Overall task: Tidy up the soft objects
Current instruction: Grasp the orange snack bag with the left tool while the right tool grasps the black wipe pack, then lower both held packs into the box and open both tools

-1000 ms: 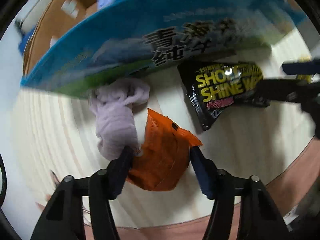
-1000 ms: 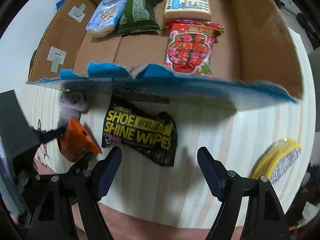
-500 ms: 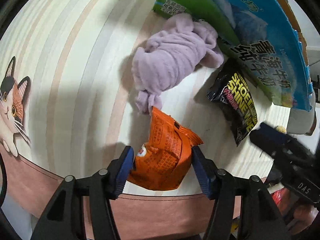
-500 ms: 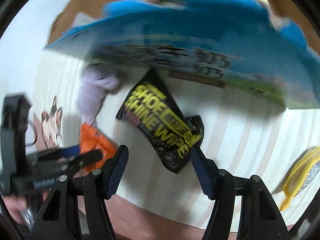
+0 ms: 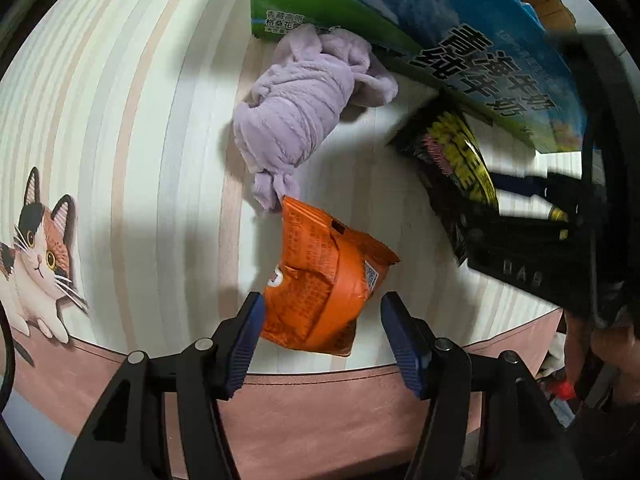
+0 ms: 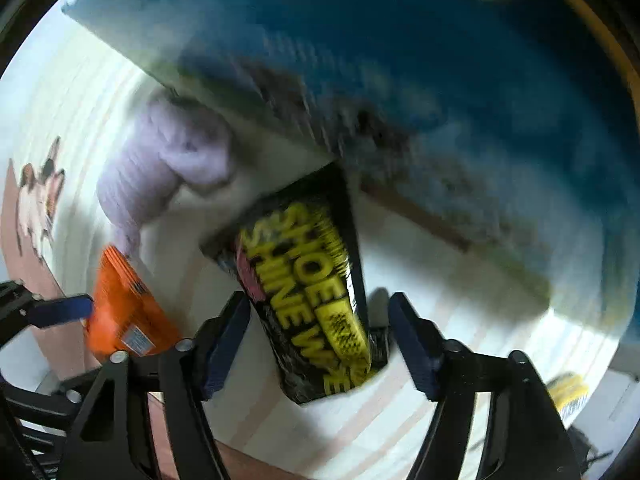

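Left wrist: spread left gripper (image 5: 320,332) straddling orange snack pouch (image 5: 324,284), probably light, crinkly, slippery; best pinched mid-body, gently.

One orange packet (image 5: 324,288), one black wipes pack (image 6: 316,300), one lilac towel (image 5: 296,120), one box (image 5: 460,36).

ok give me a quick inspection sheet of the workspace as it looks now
surface: striped table with a cat picture
job's things: orange packet between the open left tongs; black wipes pack between the open right tongs; purple cloth against the box
clutter: yellow brush at the table edge
grippers: both open, neither squeezing
cables: nothing seen
surroundings: too blurred to tell
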Motion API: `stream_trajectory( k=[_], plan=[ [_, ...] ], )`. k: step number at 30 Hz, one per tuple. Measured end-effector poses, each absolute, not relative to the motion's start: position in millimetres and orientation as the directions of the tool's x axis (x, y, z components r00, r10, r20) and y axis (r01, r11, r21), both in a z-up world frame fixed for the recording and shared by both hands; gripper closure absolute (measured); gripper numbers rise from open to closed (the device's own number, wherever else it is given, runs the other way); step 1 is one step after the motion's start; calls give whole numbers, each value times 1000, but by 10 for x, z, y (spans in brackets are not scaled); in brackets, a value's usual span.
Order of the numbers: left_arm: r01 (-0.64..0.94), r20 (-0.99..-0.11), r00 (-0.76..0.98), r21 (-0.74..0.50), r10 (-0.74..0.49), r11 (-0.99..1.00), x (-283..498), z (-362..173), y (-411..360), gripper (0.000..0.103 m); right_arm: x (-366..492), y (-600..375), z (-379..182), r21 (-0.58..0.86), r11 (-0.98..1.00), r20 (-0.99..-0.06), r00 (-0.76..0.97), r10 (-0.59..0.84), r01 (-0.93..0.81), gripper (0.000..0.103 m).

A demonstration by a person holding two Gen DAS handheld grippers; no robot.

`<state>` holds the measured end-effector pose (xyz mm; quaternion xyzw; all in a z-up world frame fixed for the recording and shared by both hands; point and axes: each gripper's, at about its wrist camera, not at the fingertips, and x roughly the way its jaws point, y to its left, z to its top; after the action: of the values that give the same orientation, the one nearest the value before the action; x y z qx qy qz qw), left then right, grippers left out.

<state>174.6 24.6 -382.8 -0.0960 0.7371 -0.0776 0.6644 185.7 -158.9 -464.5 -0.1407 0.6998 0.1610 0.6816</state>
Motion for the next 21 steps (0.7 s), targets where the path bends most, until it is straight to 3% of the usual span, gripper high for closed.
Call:
stream_trajectory(
  k=[5,11,14,17,19,21],
  plan=[
    [37,-977,-126,-175,-170,984,1798,-4009,-44,45,1556,-1848,-4728,9,939,-994,-101,-27,-343,46],
    [70,-985,-140,-111,-100,991,1835,-4212,-253,46,1287,-2140,-4749,98,980,-981,-184,65,-175,45],
    [43,-988,-122,-96,-90,994,1818,-4245,-332,56,1275,-2215,-4718,107,987,-984,-153,88,-123,39],
    [5,-990,-105,-98,-97,995,1750,-4253,-365,60,1370,-2238,-4725,79,992,-990,-124,66,-102,36],
    [-24,-990,-100,-101,-102,995,1806,-4249,-339,62,1472,-2180,-4702,38,995,-995,-94,29,-97,36],
    [-48,-989,-95,-112,-116,993,1803,-4220,-265,62,1491,-2050,-4710,-11,993,-997,-81,-21,-115,43]
  ],
)
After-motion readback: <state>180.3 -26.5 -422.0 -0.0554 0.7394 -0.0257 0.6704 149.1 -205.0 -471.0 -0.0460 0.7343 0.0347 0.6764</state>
